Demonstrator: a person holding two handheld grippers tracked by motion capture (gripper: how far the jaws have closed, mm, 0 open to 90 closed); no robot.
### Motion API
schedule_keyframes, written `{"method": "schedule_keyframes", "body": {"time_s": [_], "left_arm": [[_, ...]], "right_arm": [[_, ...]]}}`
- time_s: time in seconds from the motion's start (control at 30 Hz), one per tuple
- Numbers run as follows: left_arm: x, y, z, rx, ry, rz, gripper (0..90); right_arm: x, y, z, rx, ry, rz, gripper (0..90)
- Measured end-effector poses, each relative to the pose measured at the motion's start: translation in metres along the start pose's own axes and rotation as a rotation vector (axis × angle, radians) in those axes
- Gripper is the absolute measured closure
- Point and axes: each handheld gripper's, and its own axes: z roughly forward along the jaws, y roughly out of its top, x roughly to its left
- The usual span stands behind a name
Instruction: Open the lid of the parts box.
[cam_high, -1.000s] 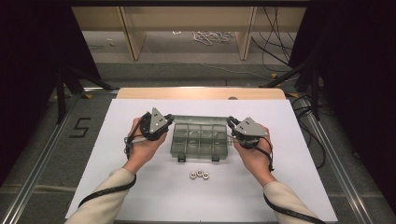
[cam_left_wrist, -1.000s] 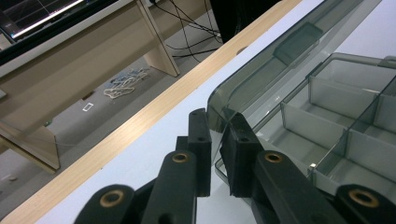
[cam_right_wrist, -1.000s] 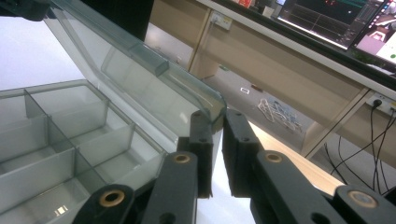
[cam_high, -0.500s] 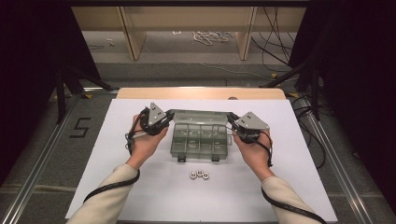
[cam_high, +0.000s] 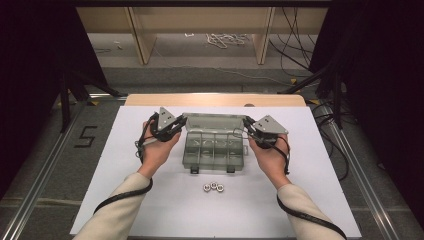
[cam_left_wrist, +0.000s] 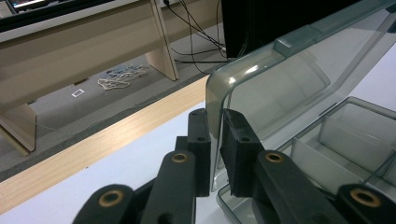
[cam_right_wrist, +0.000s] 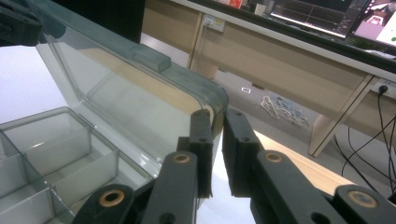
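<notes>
A clear grey compartment box (cam_high: 214, 152) stands open in the middle of the white table. Its lid (cam_high: 214, 121) is raised at the far side. My left gripper (cam_high: 182, 122) is shut on the lid's left corner, and my right gripper (cam_high: 245, 126) is shut on its right corner. In the left gripper view the jaws (cam_left_wrist: 215, 126) pinch the lid's (cam_left_wrist: 289, 79) curved edge above the compartments (cam_left_wrist: 345, 135). In the right gripper view the jaws (cam_right_wrist: 217, 123) clamp the lid's (cam_right_wrist: 121, 88) rounded corner, with several compartments (cam_right_wrist: 51, 154) below.
Three small metal nuts (cam_high: 214, 187) lie in a row on the white sheet (cam_high: 125, 200) just in front of the box. The table's wooden far edge (cam_high: 215, 99) lies behind the lid. Beyond it are wooden furniture legs (cam_high: 142, 35) and loose cables (cam_high: 225, 39) on the floor.
Both grippers have moved away from the person and slightly up, swinging the lid from nearly over the box to raised at its far side.
</notes>
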Motion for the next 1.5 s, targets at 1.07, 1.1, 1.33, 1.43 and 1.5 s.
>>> {"method": "schedule_keyframes", "body": {"time_s": [1.07,1.1,1.33,1.43,1.5], "left_arm": [[0.010,0.005,0.018,0.012,0.019,-0.046,81.1],[0.010,0.005,0.018,0.013,0.020,-0.043,81.1],[0.011,0.005,0.022,0.017,0.024,-0.050,81.4],[0.012,0.005,0.023,0.020,0.027,-0.046,81.4],[0.012,0.005,0.025,0.020,0.026,-0.052,81.4]], "right_arm": [[-0.012,0.002,0.020,-0.015,-0.012,0.064,82.1],[-0.012,0.002,0.021,-0.016,-0.014,0.065,82.1],[-0.013,0.001,0.025,-0.021,-0.016,0.075,82.0],[-0.013,0.001,0.026,-0.017,-0.015,0.079,81.9],[-0.014,0.000,0.027,-0.020,-0.022,0.077,81.8]]}}
